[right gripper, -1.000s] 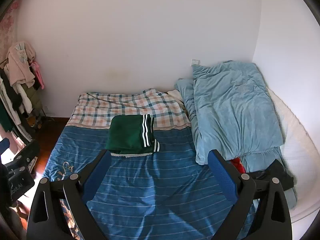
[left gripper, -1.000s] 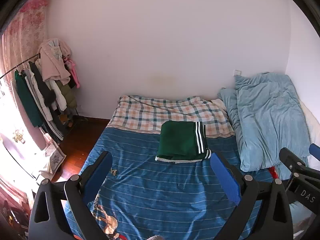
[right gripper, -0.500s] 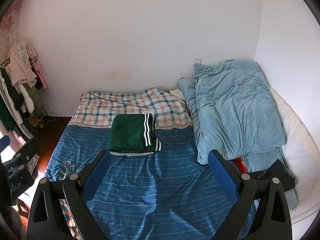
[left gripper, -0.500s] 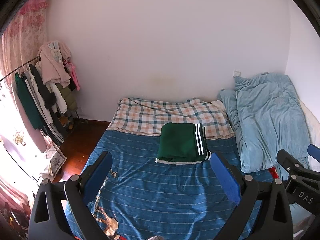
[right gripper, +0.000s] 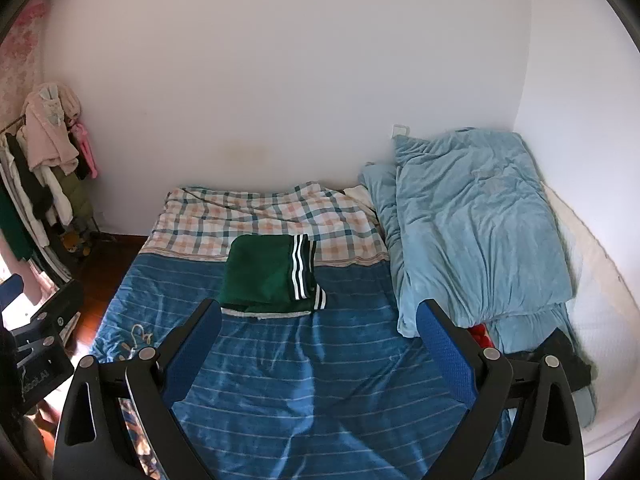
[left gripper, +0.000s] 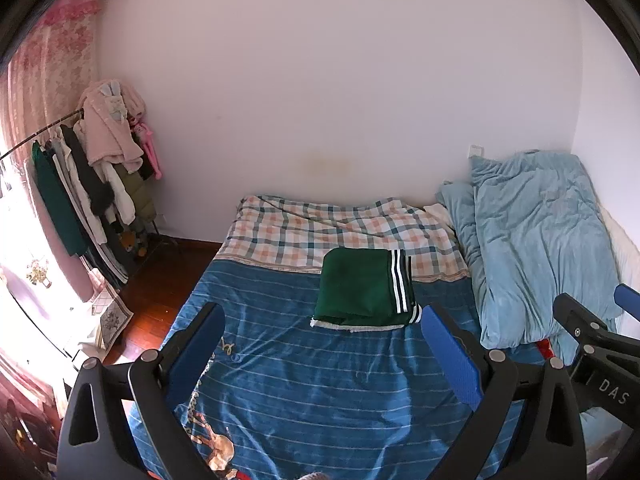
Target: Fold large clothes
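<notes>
The blue striped bed cover (left gripper: 320,392) spreads beneath and ahead of both pairs of jaws, with a checked orange-and-teal blanket (left gripper: 340,232) at its far end. A bunched light-blue quilt (right gripper: 472,232) lies ahead and right of the right gripper (right gripper: 318,356). The green garment with white stripes (left gripper: 366,288) rests well ahead of the left gripper (left gripper: 324,350), already a compact rectangle. Both grippers stand wide apart, holding nothing. Judgement: this piece appears complete. A dark garment (right gripper: 560,354) beside the right jaw may remain.
</notes>
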`<state>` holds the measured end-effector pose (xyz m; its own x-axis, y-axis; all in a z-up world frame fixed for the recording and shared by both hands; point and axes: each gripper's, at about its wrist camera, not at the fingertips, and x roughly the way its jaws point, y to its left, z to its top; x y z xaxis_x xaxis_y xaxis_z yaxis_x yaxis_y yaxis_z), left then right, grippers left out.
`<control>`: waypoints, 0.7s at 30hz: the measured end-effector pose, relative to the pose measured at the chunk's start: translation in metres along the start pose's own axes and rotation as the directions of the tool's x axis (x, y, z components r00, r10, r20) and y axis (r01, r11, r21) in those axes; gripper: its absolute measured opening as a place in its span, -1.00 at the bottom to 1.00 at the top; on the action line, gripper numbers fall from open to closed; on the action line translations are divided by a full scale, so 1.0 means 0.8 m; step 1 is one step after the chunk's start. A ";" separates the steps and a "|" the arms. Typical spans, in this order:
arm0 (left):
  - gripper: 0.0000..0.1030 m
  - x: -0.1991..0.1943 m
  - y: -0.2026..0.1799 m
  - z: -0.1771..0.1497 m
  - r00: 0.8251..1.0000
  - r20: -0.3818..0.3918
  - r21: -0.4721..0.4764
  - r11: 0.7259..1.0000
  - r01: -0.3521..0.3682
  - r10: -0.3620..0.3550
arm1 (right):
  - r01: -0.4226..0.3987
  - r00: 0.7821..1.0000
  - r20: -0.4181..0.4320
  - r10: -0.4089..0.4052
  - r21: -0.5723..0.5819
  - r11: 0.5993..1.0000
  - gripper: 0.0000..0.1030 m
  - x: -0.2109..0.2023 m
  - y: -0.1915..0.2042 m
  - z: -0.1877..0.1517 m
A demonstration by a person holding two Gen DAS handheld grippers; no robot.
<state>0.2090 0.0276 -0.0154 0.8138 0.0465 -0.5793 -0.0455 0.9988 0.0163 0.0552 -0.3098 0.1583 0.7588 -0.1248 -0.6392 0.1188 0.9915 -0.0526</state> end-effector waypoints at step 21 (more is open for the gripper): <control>0.95 -0.007 0.004 0.000 1.000 -0.001 -0.004 1.000 -0.001 0.001 | 0.002 1.000 0.001 -0.002 0.002 1.000 0.93 -0.003 0.005 -0.005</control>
<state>0.2043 0.0304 -0.0121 0.8132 0.0476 -0.5800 -0.0489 0.9987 0.0134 0.0510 -0.3056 0.1569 0.7591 -0.1272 -0.6384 0.1218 0.9912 -0.0527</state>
